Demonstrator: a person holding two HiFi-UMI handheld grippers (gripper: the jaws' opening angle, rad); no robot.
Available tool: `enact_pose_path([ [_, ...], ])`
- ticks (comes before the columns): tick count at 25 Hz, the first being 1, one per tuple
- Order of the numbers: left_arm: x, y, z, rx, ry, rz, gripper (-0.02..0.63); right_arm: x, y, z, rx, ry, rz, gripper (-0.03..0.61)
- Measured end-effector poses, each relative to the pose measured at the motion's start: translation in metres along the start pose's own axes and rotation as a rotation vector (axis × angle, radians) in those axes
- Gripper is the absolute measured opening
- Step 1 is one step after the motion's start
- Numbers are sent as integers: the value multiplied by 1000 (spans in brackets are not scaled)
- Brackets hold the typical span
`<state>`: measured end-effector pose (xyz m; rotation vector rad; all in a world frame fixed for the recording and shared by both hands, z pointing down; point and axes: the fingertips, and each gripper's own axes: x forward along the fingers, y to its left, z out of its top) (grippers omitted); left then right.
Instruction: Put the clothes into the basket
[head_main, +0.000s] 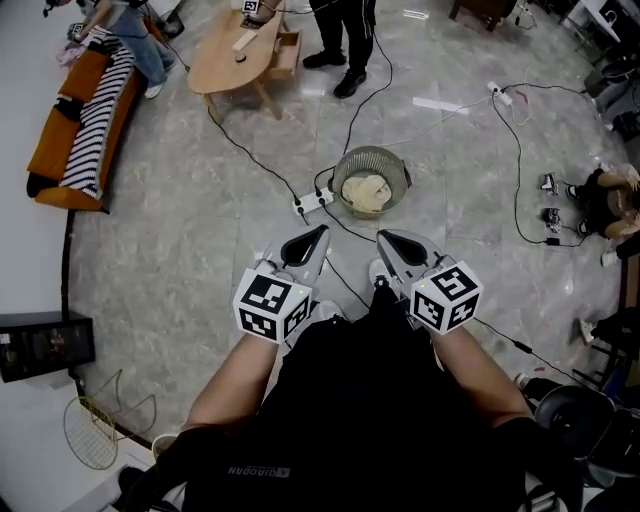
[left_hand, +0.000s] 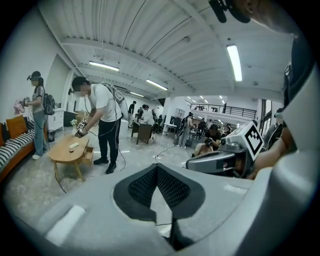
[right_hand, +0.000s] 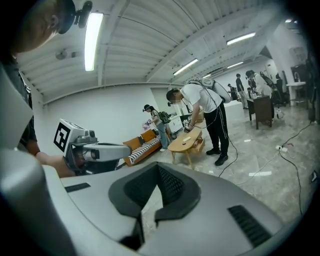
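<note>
A round wire basket (head_main: 399, 170) stands on the stone floor ahead of me, with a cream cloth (head_main: 366, 192) lying inside it. My left gripper (head_main: 321, 232) and right gripper (head_main: 383, 237) hover side by side just short of the basket, pointing toward it. Both are shut with nothing between the jaws. In the left gripper view the closed tips (left_hand: 157, 166) meet over bare floor, and the right gripper (left_hand: 220, 161) shows alongside. In the right gripper view the tips (right_hand: 158, 165) are also closed, with the left gripper (right_hand: 95, 151) beside them.
A white power strip (head_main: 312, 203) and black cables lie on the floor just left of the basket. Farther off stand a wooden table (head_main: 235, 50), a standing person (head_main: 345, 40) and an orange sofa (head_main: 60, 130) with striped cloth. Another person (head_main: 610, 200) sits at the right.
</note>
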<state>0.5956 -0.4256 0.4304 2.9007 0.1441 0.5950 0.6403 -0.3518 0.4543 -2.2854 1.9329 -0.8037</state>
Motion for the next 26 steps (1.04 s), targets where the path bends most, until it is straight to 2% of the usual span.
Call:
enact_pose_path([
  [26,-10,-1,2,28,4,-27,-6,-1,11,-3,19,-26,-28,12],
])
